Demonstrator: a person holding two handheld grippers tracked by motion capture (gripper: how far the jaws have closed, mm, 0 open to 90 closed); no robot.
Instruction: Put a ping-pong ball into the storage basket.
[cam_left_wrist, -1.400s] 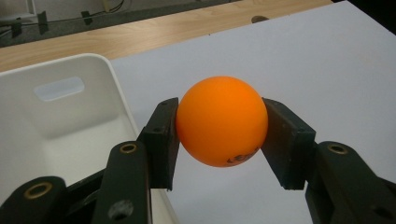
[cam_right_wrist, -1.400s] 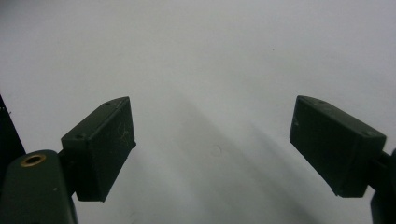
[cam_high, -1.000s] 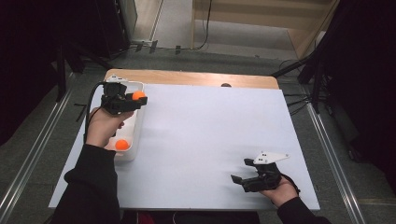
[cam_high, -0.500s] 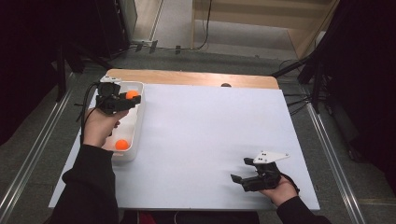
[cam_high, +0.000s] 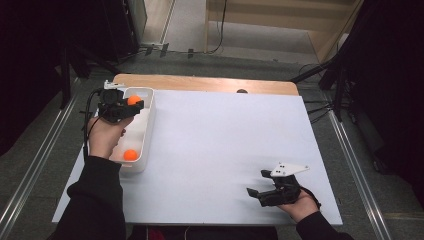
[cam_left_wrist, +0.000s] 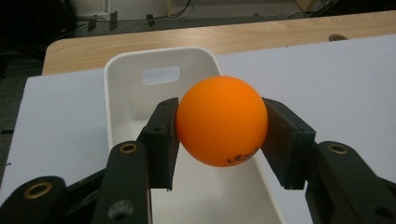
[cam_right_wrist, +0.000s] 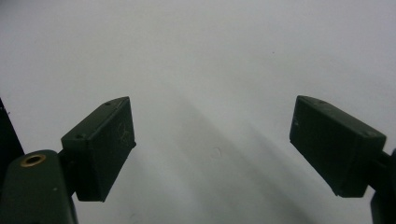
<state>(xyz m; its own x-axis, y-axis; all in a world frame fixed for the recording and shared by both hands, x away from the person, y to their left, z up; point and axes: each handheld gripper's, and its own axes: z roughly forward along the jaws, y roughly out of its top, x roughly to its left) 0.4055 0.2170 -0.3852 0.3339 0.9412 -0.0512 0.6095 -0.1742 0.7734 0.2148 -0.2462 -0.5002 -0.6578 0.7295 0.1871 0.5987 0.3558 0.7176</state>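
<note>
An orange ball sits squeezed between the two black pads of my left gripper, which is shut on it. Seen from the high view, that gripper holds the ball above the far end of a white tray at the table's left side. A second orange ball lies inside the tray near its front end. My right gripper rests low over the white table surface at the front right, open; in the right gripper view nothing lies between its jaws.
The tray has a handle slot in its far wall. A white sheet covers the table, with a bare wooden strip along the far edge. Metal rails and dark stands flank the table on the floor.
My left gripper has shifted a little to the left with the ball, from over the tray's right rim to over its inside. The right gripper has stayed put.
</note>
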